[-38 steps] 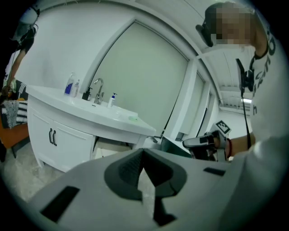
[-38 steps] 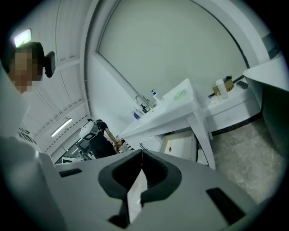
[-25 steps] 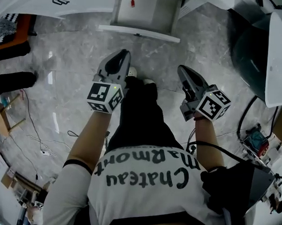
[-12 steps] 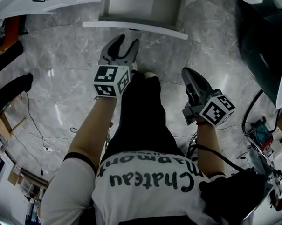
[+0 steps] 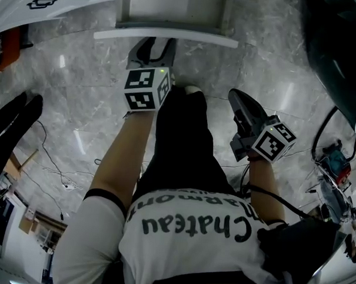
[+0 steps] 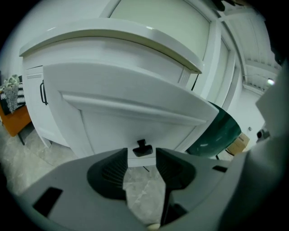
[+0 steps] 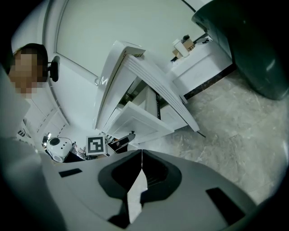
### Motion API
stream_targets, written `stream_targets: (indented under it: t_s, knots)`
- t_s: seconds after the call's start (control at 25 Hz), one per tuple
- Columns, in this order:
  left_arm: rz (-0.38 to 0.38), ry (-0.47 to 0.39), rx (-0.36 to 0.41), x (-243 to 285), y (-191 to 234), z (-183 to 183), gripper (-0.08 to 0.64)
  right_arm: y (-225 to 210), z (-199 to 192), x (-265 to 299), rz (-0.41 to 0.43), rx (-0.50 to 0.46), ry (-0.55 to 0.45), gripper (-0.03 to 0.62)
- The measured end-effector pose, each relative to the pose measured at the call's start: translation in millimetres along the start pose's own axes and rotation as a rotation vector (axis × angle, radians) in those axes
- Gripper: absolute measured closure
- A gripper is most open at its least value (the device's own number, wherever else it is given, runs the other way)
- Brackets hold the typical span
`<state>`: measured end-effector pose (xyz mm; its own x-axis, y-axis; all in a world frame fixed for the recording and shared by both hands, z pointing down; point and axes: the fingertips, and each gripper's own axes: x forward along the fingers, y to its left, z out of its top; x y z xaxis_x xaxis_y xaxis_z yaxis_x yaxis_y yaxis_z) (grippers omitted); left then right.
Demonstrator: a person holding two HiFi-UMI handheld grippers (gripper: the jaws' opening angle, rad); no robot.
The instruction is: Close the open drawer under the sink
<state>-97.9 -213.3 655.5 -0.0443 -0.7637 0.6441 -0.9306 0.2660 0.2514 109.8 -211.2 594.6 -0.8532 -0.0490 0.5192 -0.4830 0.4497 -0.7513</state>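
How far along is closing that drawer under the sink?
Nothing is done yet: the drawer stands pulled out. In hand: the left gripper is at its front, jaws opening, black knob just ahead, ungripped. The right gripper is shut. Left: pushing it in.

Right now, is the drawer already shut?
No, the drawer stands pulled out, its inside visible from above.

This looks like a bathroom corner set up inside a work room. A white wooden sink cabinet (image 6: pixel 113 54) stands on a shiny grey stone floor (image 5: pixel 74 93), and its white pull-out drawer (image 6: pixel 131 117) is open. A big dark green shiny tub (image 6: pixel 216 133) sits beside it. A loose black cable (image 5: pixel 317 144) lies on the floor. A black-and-white square marker card (image 7: pixel 95 145) stands nearby.
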Motion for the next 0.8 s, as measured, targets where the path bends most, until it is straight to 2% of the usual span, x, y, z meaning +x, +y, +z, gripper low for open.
stream_targets:
  t_s: [0.2, 0.28, 0.8]
  knots:
    - [0.013, -0.003, 0.007, 5, 0, 2, 0.388, -2, -1, 0, 0.002, 0.026, 0.0, 0.58]
    - [0.01, -0.007, 0.008, 5, 0, 4, 0.416, -2, 1, 0, 0.004, 0.03, -0.001, 0.58]
    - [-0.018, -0.004, 0.01, 12, 0, 11, 0.419, 1, 7, 17, 0.032, 0.038, 0.025, 0.58]
